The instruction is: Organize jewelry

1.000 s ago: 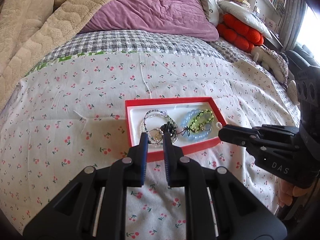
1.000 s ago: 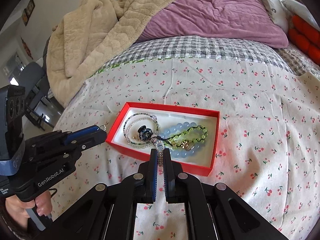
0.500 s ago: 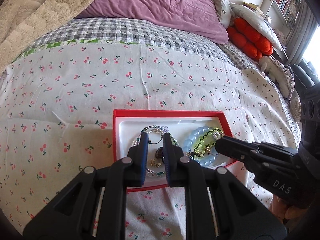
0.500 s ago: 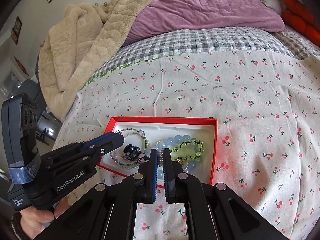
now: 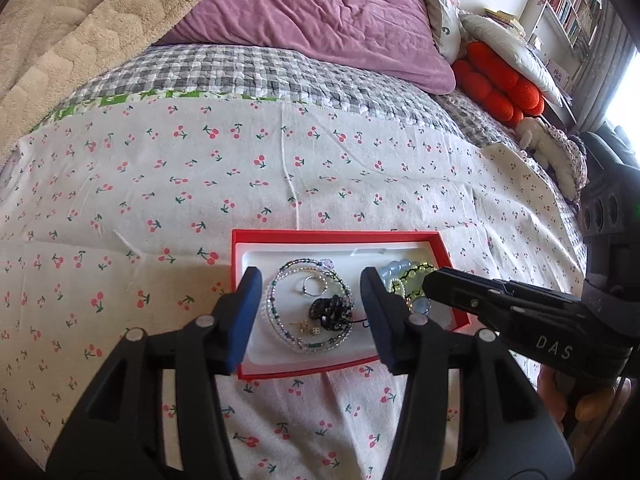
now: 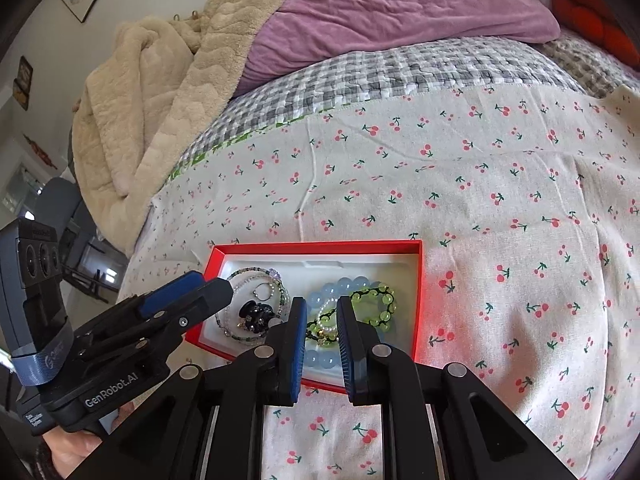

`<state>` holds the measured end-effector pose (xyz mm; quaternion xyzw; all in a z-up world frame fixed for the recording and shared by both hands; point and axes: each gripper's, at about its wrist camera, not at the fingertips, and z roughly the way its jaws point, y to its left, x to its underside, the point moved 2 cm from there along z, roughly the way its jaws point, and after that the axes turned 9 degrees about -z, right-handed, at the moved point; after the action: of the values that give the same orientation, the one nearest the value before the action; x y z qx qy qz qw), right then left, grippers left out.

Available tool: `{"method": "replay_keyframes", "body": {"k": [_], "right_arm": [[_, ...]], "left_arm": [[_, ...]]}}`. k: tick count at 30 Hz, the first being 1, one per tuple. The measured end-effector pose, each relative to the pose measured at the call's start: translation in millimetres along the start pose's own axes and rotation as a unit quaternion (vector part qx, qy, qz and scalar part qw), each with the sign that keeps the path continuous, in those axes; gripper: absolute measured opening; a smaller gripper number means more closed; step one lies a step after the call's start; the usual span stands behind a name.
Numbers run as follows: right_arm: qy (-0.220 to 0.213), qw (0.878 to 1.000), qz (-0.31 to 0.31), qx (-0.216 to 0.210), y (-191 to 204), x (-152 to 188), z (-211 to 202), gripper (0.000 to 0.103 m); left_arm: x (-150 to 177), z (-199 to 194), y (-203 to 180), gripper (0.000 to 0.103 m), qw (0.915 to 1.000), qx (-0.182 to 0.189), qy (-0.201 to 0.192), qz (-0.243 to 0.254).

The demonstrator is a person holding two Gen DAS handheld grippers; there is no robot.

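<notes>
A red jewelry box (image 5: 336,235) with a white lining sits on the cherry-print bedspread; it also shows in the right wrist view (image 6: 418,280). It holds beaded strand bracelets (image 5: 280,284), a silver ring (image 5: 314,285), a black hair clip (image 5: 330,312), small gold earrings (image 5: 304,326), a blue bead bracelet (image 6: 352,285) and a green bead bracelet (image 6: 380,300). My left gripper (image 5: 310,286) is open wide over the box's left half, empty. My right gripper (image 6: 322,312) is partly open just above the blue and green bracelets, holding nothing.
The bed carries a cherry-print spread (image 5: 160,184), a grey checked quilt (image 5: 240,72), a purple duvet (image 5: 340,12), a beige blanket (image 6: 160,80) and red cushions (image 5: 500,88). A bookshelf (image 5: 572,4) stands far right. The bed edge drops off left in the right wrist view.
Both grippers moved forward over the box. My left gripper went from nearly shut to wide open, and the right opened a little. The ring and earrings now lie uncovered in the box.
</notes>
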<state>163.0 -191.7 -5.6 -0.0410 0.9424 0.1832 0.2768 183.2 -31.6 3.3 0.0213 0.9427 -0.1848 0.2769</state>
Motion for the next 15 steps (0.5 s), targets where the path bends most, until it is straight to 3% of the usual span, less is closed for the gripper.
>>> {"method": "replay_keyframes", "body": {"k": [6,7,9,10,12,15], "right_arm": [[-0.005,1.0,-0.026,0.014,9.6,11.4,-23.5,0.018],[-0.006,1.0,-0.027,0.015,10.4,15.2,-27.5,0.023],[-0.005,0.999,-0.029,0.026,11.8,23.1,-35.7,0.055],[-0.007,0.999,-0.027,0.03,12.2,26.7,-40.5,0.08],[-0.023,0.999,-0.021,0.039,12.7,32.9,-52.8,0.083],[-0.016,0.999,-0.009,0.05,14.4,40.0,-65.6,0.09]], "left_arm": [[15.7,-23.8,9.0,0.078,0.9979,-0.063,-0.011,-0.004],[20.0,-28.1,10.3,0.081,0.9968,-0.079,-0.011,-0.002],[28.4,-36.8,13.5,0.086,0.9945,-0.104,-0.013,-0.007],[31.9,-40.8,14.9,0.088,0.9937,-0.11,-0.013,-0.01],[38.5,-47.7,15.1,0.103,0.9923,-0.122,-0.013,-0.016],[48.4,-56.9,9.5,0.102,0.9904,-0.138,-0.013,-0.007]]}}
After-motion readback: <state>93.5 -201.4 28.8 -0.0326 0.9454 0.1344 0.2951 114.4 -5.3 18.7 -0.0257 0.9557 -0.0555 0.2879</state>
